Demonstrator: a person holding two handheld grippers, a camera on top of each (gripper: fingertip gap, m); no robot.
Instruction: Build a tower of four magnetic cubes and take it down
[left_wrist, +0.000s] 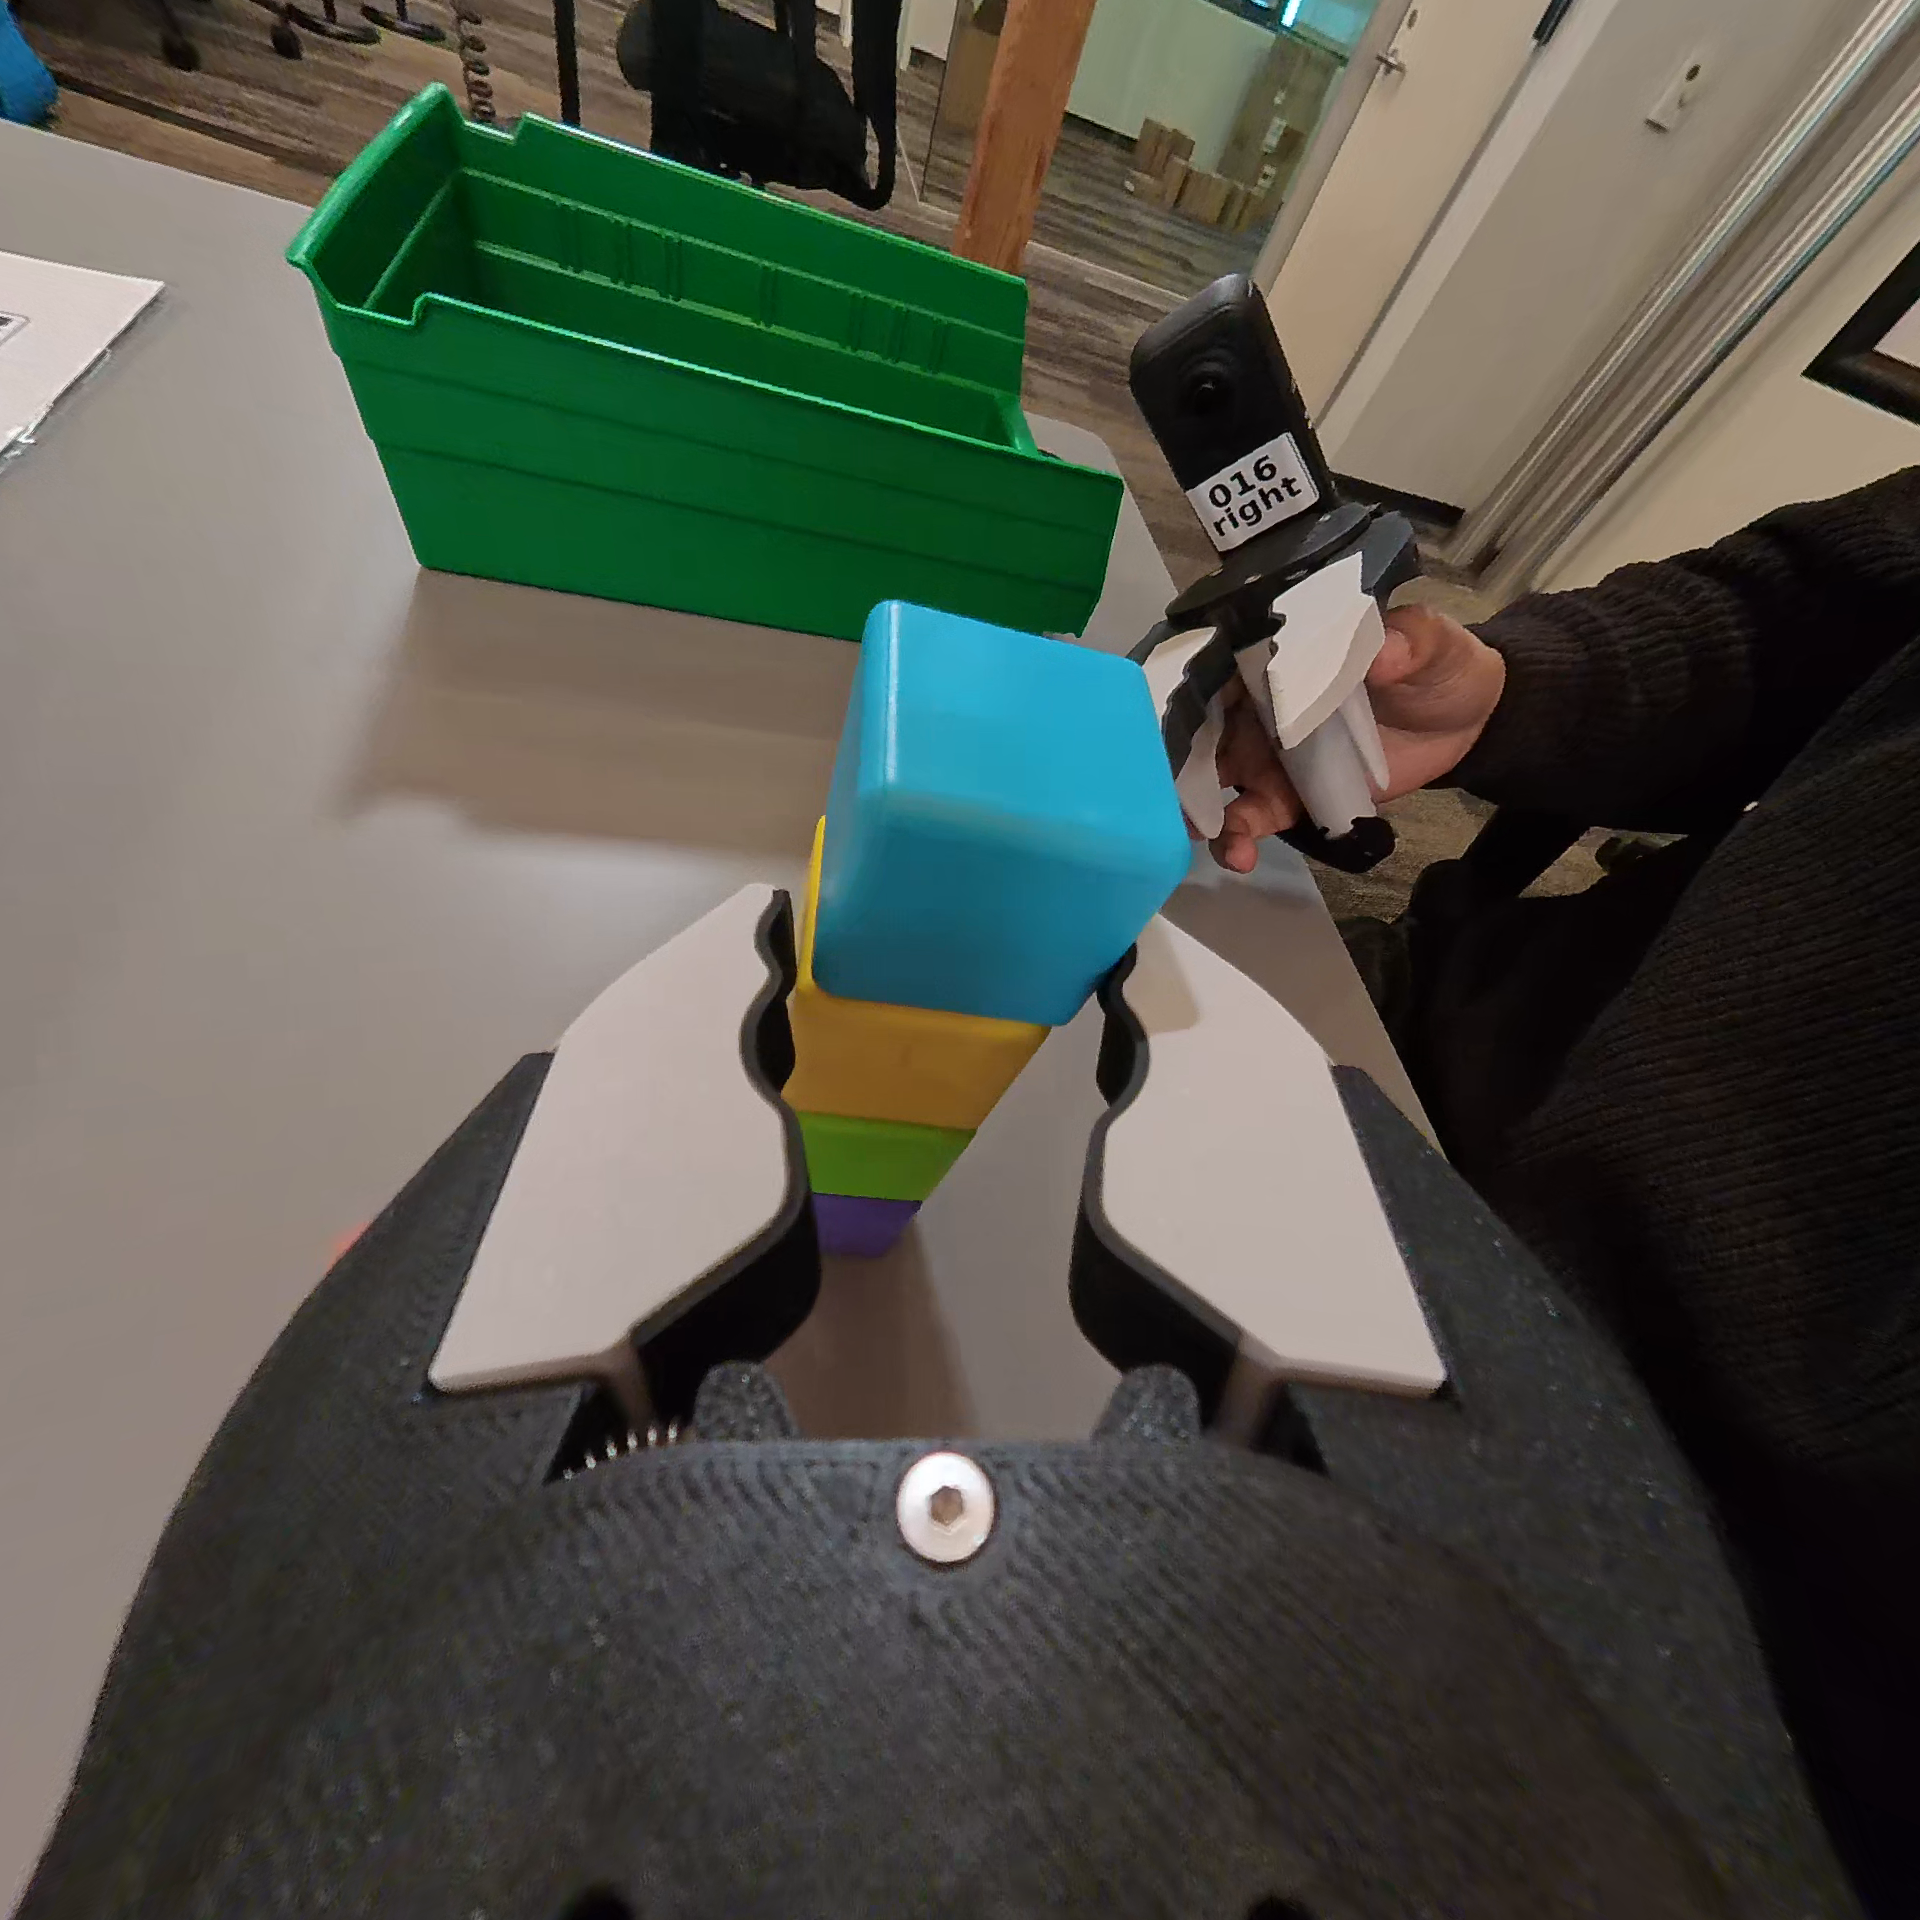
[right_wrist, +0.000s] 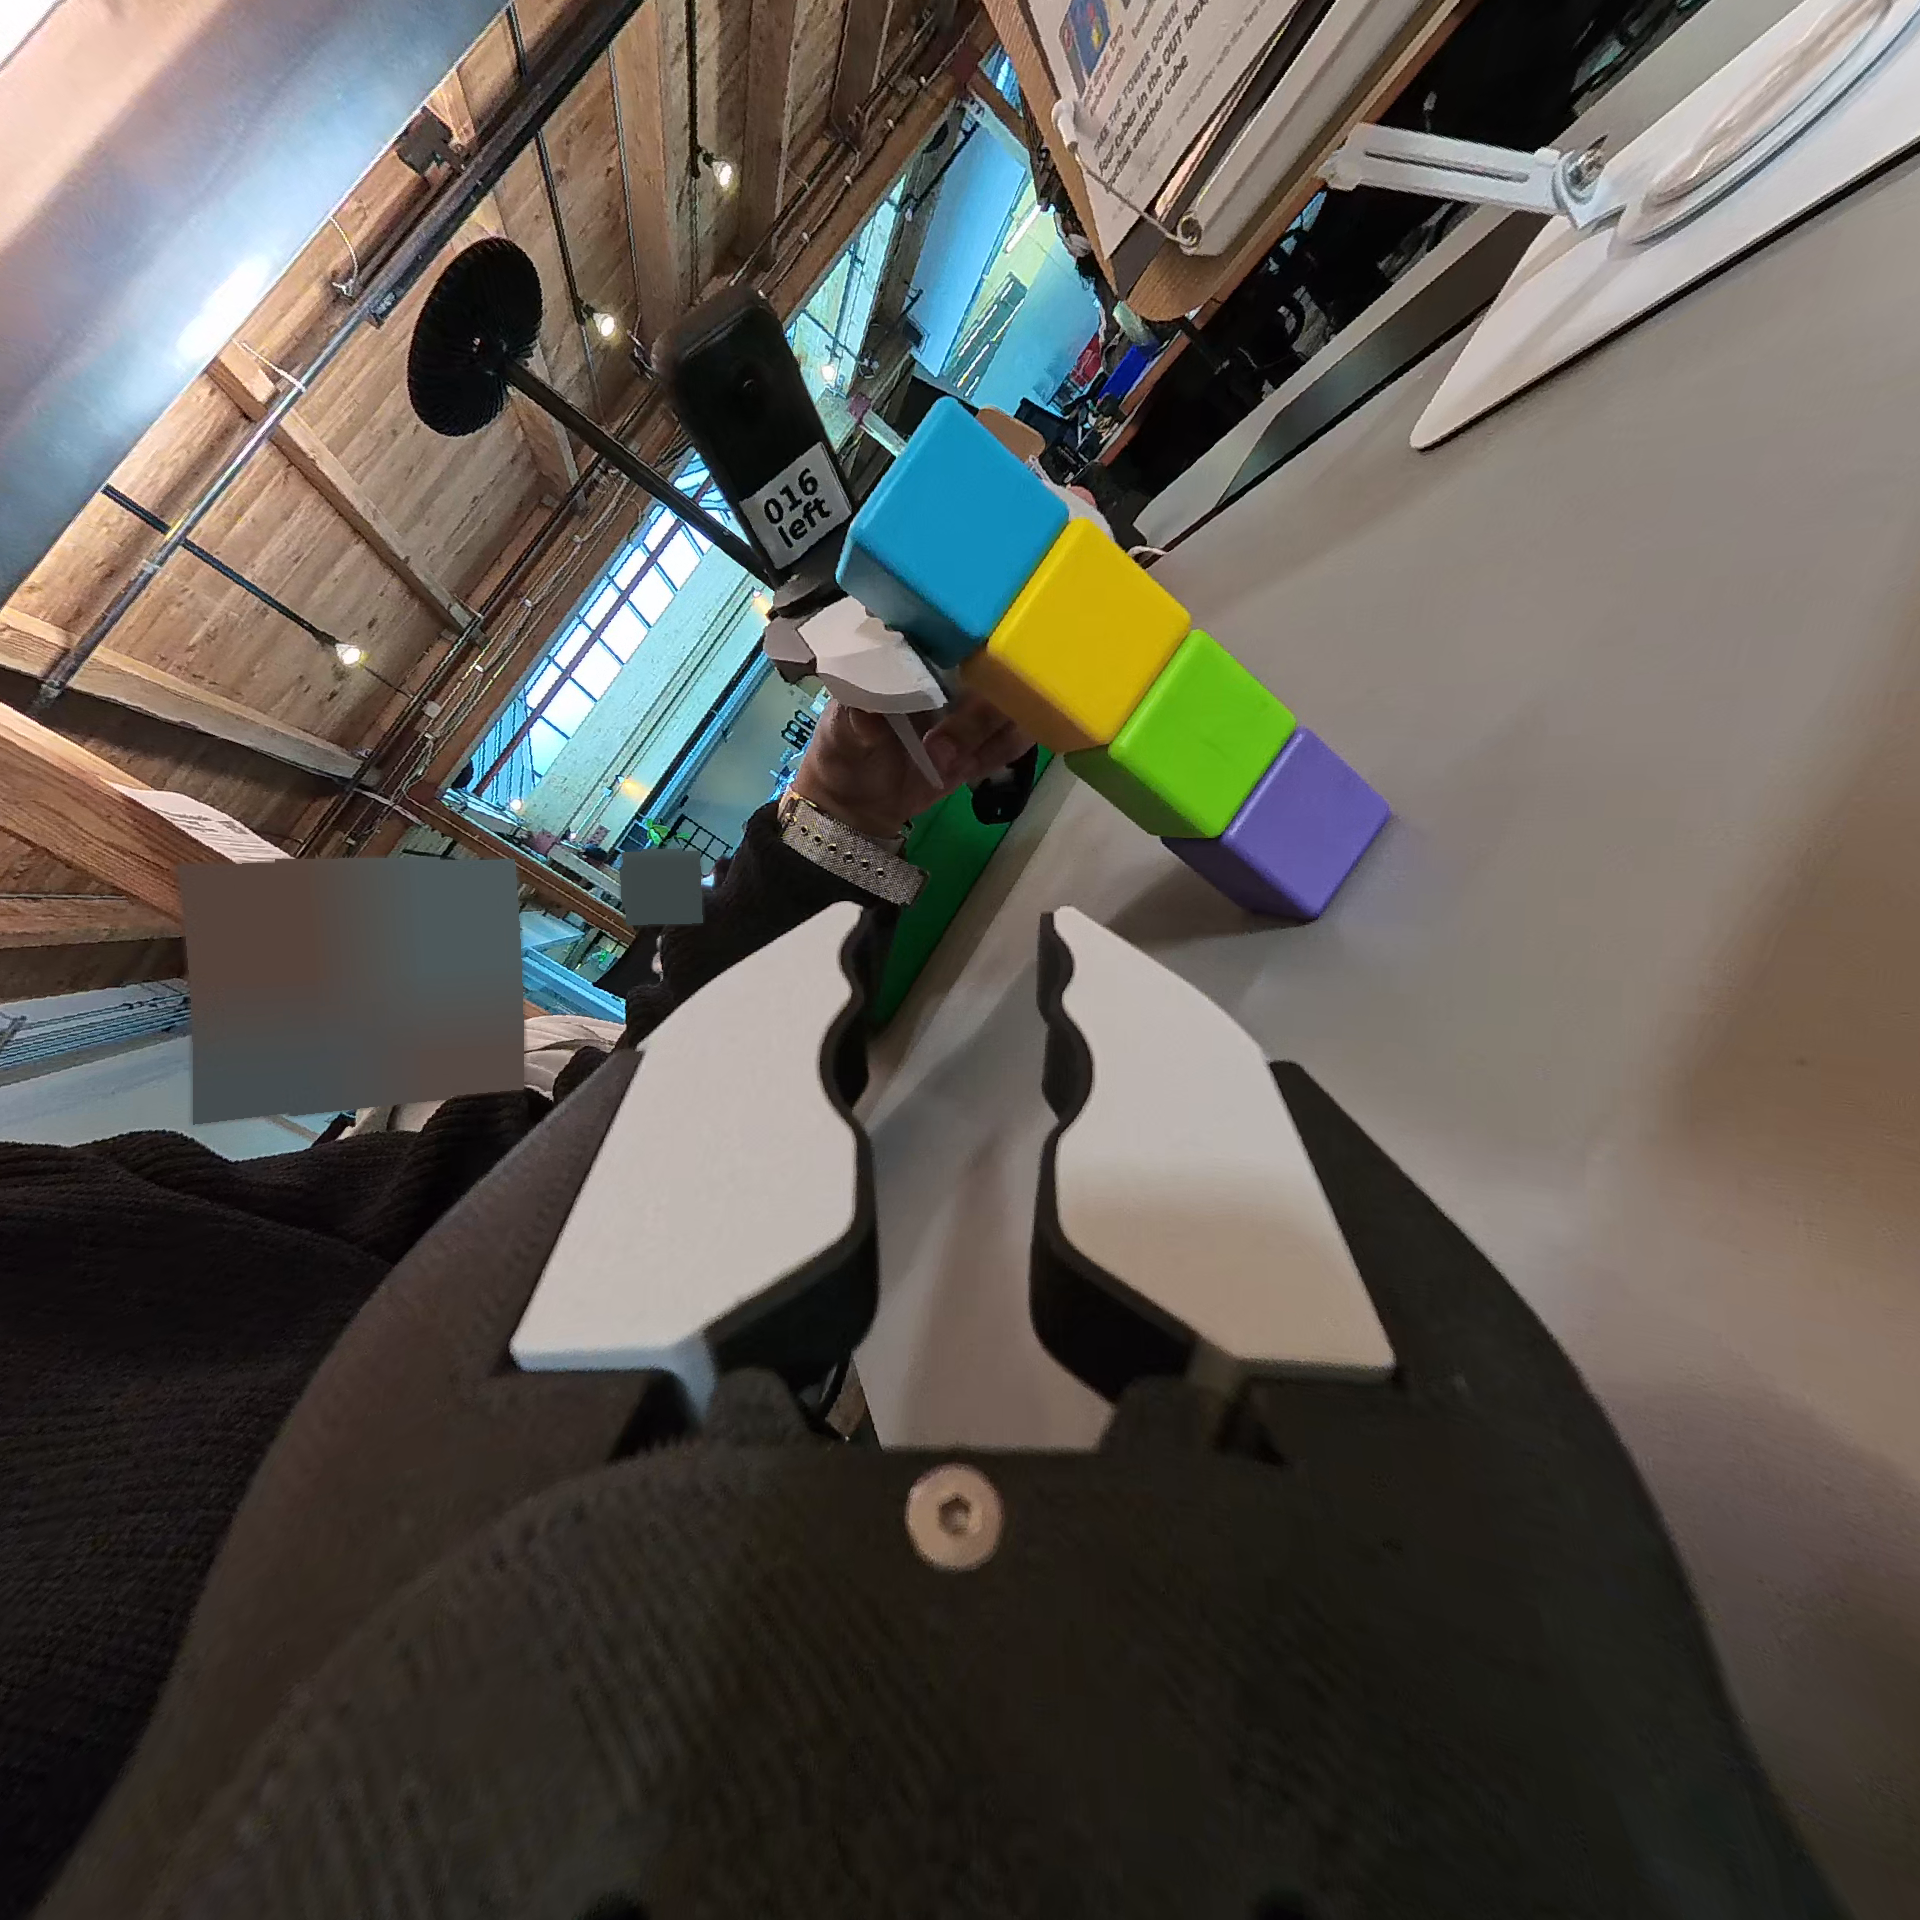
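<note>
The left gripper (left_wrist: 940, 971) fingers straddle the blue cube (left_wrist: 997, 810) atop the tower, while the right gripper (right_wrist: 951, 966) gapes empty.

This is an open-plan office in a converted loft. A grey tabletop (left_wrist: 260, 727) stands on wood-look flooring (left_wrist: 1091, 239) near a door (left_wrist: 1455, 208), with chair bases (left_wrist: 312, 21) behind. Overhead run timber ceiling beams (right_wrist: 343, 499), a black fan (right_wrist: 473, 338) and tall windows (right_wrist: 623, 623).

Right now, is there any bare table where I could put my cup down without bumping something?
Yes. The grey table is bare between the green bin and the left gripper, left of the block tower. In the right wrist view, bare table also lies between the tower and the right gripper. It is crowded at the tower, where the left gripper brackets the blue block.
</note>
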